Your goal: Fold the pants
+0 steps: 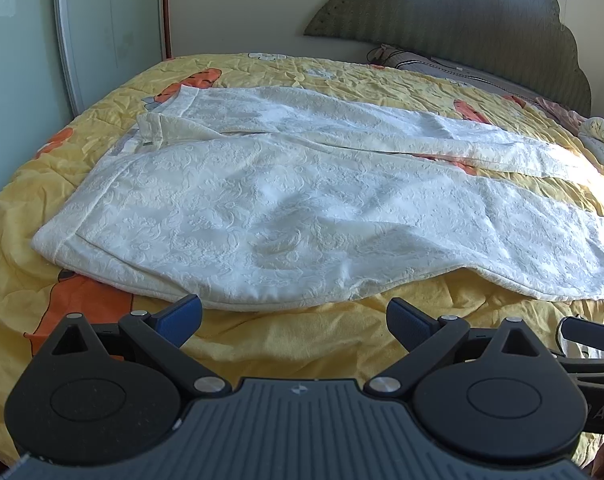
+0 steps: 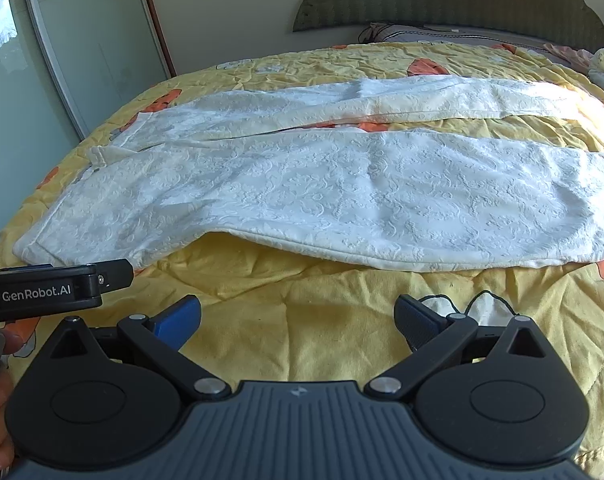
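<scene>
I see the white pants (image 1: 302, 200) spread flat across the yellow quilt (image 1: 285, 340) on the bed, waistband to my left, both legs running right. My left claw (image 1: 293, 320) hangs wide open just short of the near leg's edge. My right claw (image 2: 297, 320) is likewise spread open, empty, over bare quilt.

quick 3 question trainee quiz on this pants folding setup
1. True or false: the white pants lie spread flat on the yellow quilt.
2. Which is open: the left gripper, the right gripper, or both?
3. Fill in: the waistband end lies toward the ____ of both views.

Key: 1 true. 2 both, each short of the near pant edge, holding nothing. 3 left.
</scene>
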`<state>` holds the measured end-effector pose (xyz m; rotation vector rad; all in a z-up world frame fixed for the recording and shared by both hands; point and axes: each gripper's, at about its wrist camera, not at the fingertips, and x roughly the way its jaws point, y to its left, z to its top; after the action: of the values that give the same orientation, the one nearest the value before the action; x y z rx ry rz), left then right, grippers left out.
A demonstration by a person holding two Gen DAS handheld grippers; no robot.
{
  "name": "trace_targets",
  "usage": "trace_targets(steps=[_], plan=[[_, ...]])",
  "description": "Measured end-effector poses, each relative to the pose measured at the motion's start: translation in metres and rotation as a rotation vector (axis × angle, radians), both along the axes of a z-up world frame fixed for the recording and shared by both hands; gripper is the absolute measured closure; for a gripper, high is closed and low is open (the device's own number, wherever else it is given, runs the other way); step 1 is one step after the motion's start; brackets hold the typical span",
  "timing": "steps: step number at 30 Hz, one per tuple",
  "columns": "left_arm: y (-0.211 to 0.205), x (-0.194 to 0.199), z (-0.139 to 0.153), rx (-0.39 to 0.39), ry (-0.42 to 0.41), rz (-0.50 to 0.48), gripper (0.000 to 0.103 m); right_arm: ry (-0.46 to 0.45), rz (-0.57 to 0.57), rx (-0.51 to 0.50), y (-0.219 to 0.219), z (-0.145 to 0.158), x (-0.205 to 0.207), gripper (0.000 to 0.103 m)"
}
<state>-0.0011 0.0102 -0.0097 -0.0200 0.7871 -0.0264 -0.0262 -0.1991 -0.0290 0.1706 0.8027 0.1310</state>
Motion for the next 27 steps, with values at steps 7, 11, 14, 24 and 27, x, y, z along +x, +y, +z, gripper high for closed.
trace_targets(steps=[7, 11, 14, 24, 27], plan=[[0.000, 0.002, -0.002, 0.006, 0.005, 0.002, 0.003, 0.006, -0.001, 0.006, -0.001, -0.002, 0.001, 0.000], [0.000, 0.002, -0.002, 0.007, 0.003, 0.001, 0.003, 0.000, 0.002, 0.009, -0.001, -0.001, 0.000, 0.000], [-0.001, 0.001, -0.001, 0.007, -0.002, -0.003, 0.003, -0.010, 0.007, 0.010, -0.001, 0.001, -0.001, 0.000], [0.024, 0.022, 0.023, -0.035, -0.052, -0.012, 0.003, -0.262, 0.247, 0.016, -0.003, 0.048, 0.032, 0.000], [0.038, 0.041, 0.032, -0.022, -0.075, 0.020, 0.004, -0.306, 0.376, -0.023, 0.003, 0.066, 0.071, 0.000]])
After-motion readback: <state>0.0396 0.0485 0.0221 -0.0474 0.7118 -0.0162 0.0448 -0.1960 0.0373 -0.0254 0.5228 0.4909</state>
